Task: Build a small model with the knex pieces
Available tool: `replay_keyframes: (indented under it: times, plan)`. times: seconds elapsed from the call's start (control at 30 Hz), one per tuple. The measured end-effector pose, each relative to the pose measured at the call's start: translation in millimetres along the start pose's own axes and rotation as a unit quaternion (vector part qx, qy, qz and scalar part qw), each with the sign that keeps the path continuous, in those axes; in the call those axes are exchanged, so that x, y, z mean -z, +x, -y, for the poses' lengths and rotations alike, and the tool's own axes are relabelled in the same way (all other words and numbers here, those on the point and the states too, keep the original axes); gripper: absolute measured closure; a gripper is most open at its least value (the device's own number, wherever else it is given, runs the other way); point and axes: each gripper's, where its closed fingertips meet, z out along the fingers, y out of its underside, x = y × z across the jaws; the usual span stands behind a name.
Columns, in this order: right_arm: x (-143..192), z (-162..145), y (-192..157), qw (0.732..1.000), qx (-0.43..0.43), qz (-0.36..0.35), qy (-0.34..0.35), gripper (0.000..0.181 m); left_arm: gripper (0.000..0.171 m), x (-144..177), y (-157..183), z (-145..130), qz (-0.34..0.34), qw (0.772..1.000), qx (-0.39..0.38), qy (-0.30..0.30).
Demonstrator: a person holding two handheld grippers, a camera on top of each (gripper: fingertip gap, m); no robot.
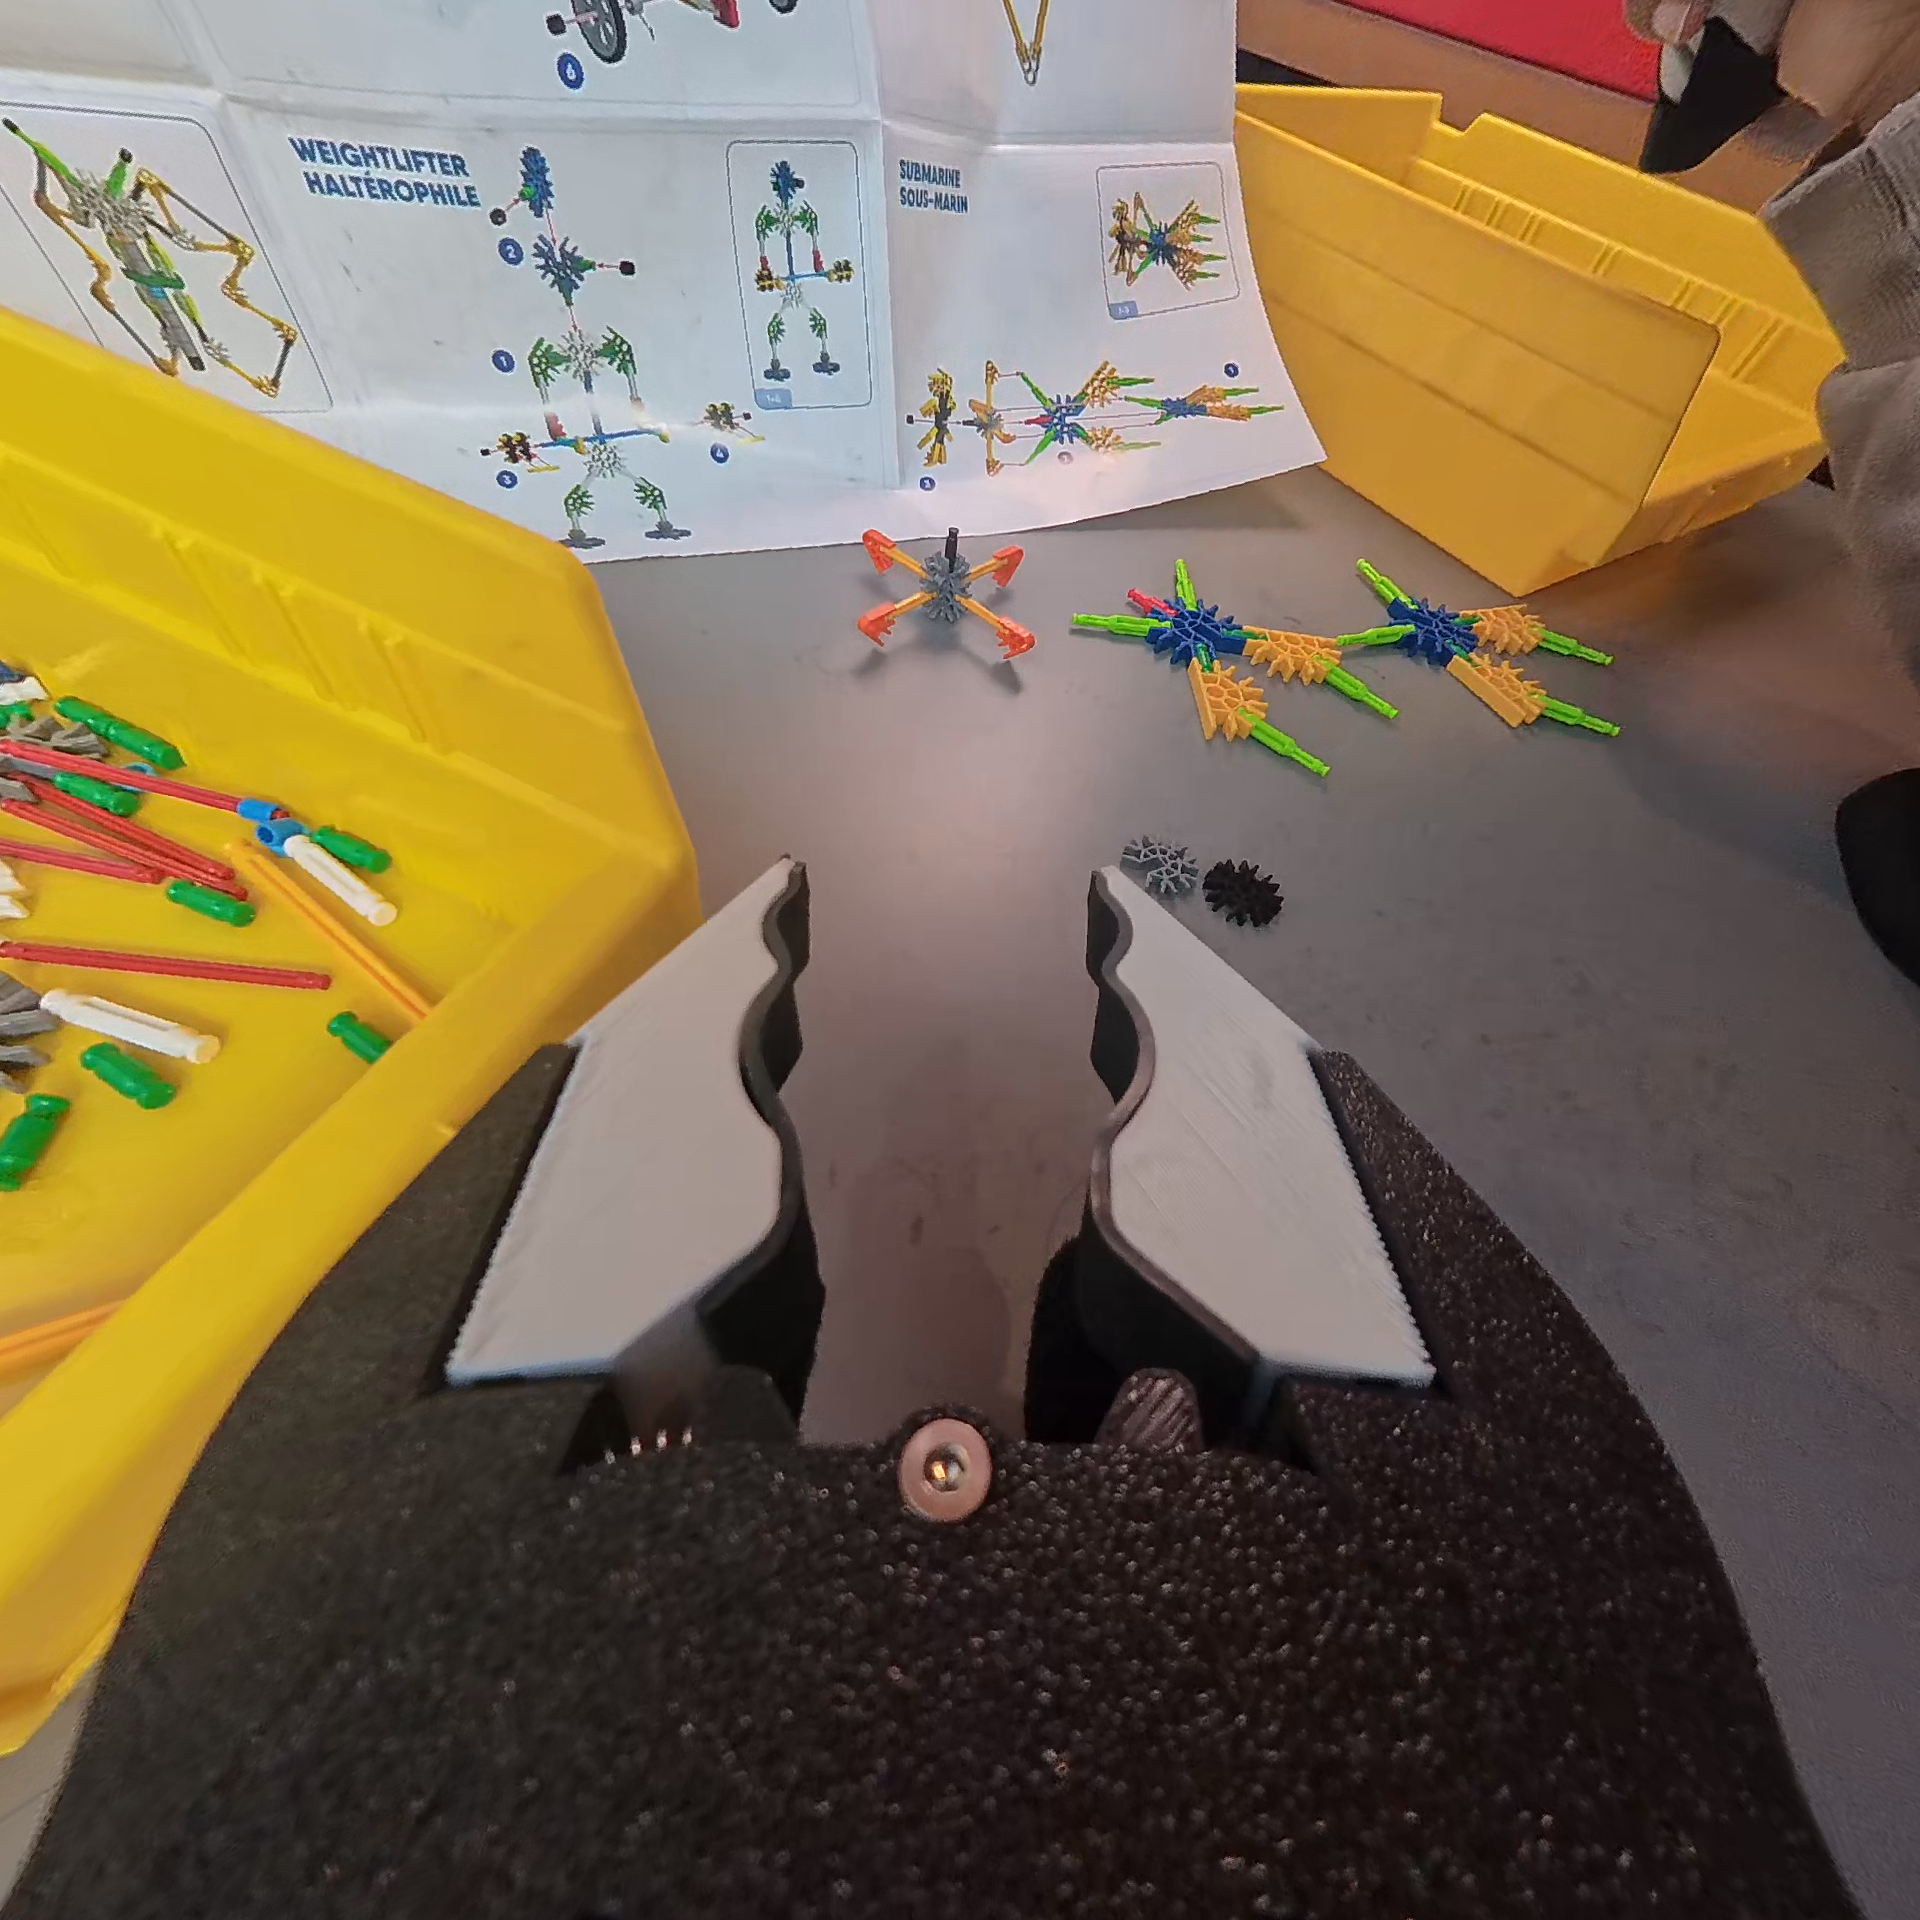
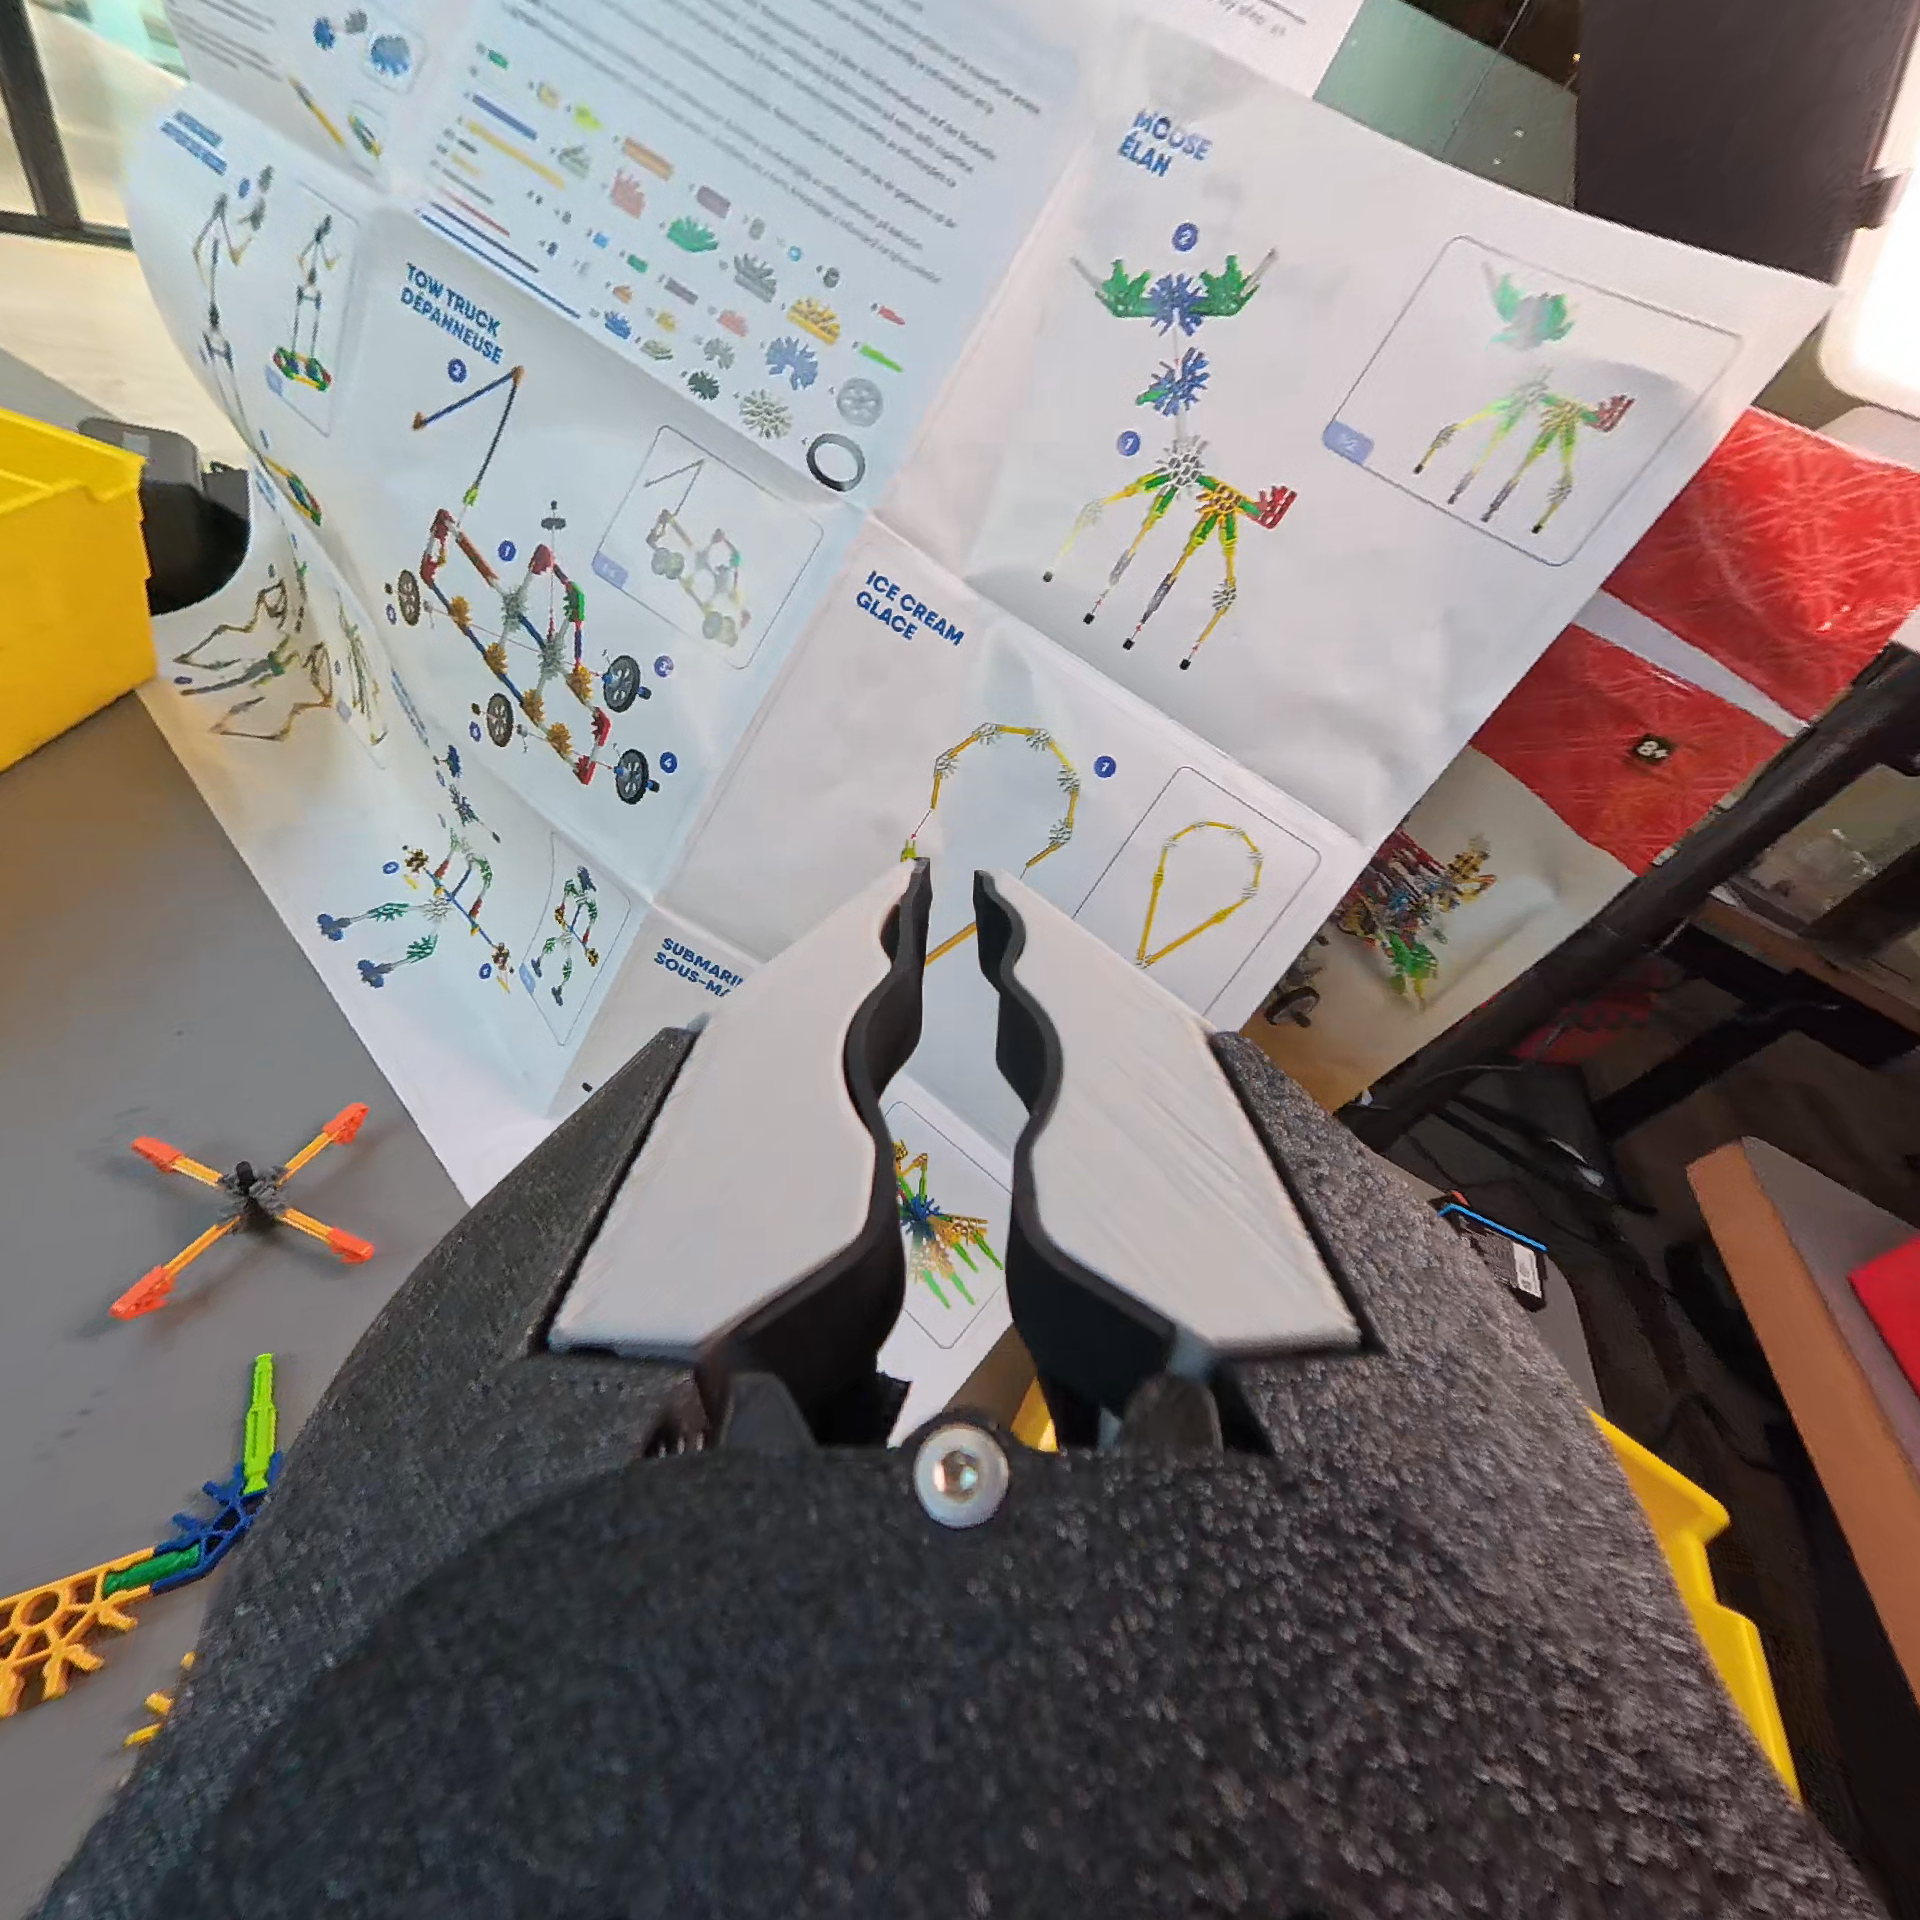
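Observation:
My left gripper (image 1: 945, 881) is open and empty, low over the grey table (image 1: 935, 1039). A grey toothed connector (image 1: 1158, 864) and a black one (image 1: 1242, 894) lie just right of its right fingertip. Farther ahead stand an orange-and-grey cross assembly (image 1: 943, 603) and two blue, yellow and green assemblies (image 1: 1226, 655) (image 1: 1475, 644). My right gripper (image 2: 951, 878) is raised, almost shut with a narrow gap and nothing in it. It faces the instruction sheet (image 2: 727, 416). The cross assembly (image 2: 249, 1205) and one blue-green assembly (image 2: 208, 1517) lie to its lower left.
A yellow bin (image 1: 582, 665) of loose rods and connectors sits close on the left. A tilted yellow bin (image 1: 1507, 312) stands at back right. The instruction sheet (image 1: 623, 260) lies behind. A person's sleeve (image 1: 1870, 416) is at the right edge. Another yellow bin rim (image 2: 1662, 1538) is below the right gripper. Across from one pair of fingers to the other is roughly 35 cm. The right gripper is farther from the grey toothed connector (image 1: 1158, 864), some 35 cm, than the left, some 9 cm. To the orange-and-grey cross assembly (image 1: 943, 603): left tips about 15 cm, right tips about 25 cm. Seen from the right wrist view (image 2: 242, 1203) as well.

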Motion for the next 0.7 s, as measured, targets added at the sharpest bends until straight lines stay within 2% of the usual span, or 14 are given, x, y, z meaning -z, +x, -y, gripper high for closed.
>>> replay_keyframes:
  times: [0.27,0.4,0.7]
  plan:
    - [3,-1,9,1.0,0.009,-0.014,0.0,0.175,0.118,1,-2,2,-0.001,1.0,0.008,0.007]
    - [10,-9,32,0.999,0.008,-0.033,-0.018,0.174,0.118,2,1,4,-0.007,1.0,0.008,0.01]
    - [31,-18,77,0.997,-0.051,-0.053,-0.02,0.174,0.118,4,2,6,-0.007,1.0,0.002,0.016]
